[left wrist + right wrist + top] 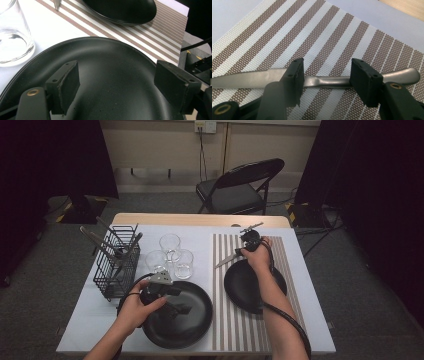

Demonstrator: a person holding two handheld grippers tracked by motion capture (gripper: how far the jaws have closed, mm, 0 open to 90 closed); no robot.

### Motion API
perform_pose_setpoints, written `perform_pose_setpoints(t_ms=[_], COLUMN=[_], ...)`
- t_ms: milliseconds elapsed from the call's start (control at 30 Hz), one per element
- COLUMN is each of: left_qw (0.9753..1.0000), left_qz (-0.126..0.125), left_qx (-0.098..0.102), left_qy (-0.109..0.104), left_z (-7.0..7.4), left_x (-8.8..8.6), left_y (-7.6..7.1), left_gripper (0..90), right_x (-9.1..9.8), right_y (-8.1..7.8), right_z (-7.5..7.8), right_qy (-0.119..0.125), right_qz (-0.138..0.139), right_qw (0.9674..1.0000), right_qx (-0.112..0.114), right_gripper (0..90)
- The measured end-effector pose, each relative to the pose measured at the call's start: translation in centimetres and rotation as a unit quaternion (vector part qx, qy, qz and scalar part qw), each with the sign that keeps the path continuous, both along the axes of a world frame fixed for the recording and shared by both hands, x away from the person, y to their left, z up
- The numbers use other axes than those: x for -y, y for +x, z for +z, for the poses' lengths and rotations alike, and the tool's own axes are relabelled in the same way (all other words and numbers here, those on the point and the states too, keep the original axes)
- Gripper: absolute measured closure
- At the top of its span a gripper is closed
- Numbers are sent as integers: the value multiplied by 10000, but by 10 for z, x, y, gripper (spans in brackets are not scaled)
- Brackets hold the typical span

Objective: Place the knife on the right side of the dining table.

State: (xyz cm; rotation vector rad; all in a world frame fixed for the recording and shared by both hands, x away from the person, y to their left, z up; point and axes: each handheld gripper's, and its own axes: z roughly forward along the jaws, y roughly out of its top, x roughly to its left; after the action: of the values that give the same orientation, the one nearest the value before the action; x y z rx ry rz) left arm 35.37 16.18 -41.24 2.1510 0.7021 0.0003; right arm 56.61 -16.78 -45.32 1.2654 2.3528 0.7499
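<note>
A silver table knife (pixel 252 78) lies flat on the brown-and-white striped placemat (pixel 312 32), its handle curving off to the right. My right gripper (pixel 325 80) hovers just over it, jaws apart, with the neck of the handle showing in the gap and neither pad pressing on it. From the high view, the right gripper (pixel 244 249) sits at the knife's (pixel 226 260) handle end, behind a smaller black plate (pixel 240 285). My left gripper (pixel 116 82) stands open and empty low over the large black plate (pixel 107 57), which lies at the table's front (pixel 200 320); the left gripper (pixel 181 309) points across it.
Three clear glasses (pixel 170 256) stand behind the large plate, one close by (pixel 12 37). A black wire basket (pixel 117 265) with utensils stands at the left. A folding chair (pixel 240 187) is beyond the table's far edge.
</note>
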Motion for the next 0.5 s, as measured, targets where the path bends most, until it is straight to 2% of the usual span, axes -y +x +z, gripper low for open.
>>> perform_pose_setpoints(t_ms=[500], left_qw=[10000], left_qz=[22], left_qx=[-57], left_qy=[-49], left_z=[-1], left_x=[1], left_y=[-1], left_gripper=[201], right_x=[4], right_y=[3], right_z=[0], right_qy=[40], right_qz=[-70], right_qw=[10000], right_qx=[-9], right_gripper=[479])
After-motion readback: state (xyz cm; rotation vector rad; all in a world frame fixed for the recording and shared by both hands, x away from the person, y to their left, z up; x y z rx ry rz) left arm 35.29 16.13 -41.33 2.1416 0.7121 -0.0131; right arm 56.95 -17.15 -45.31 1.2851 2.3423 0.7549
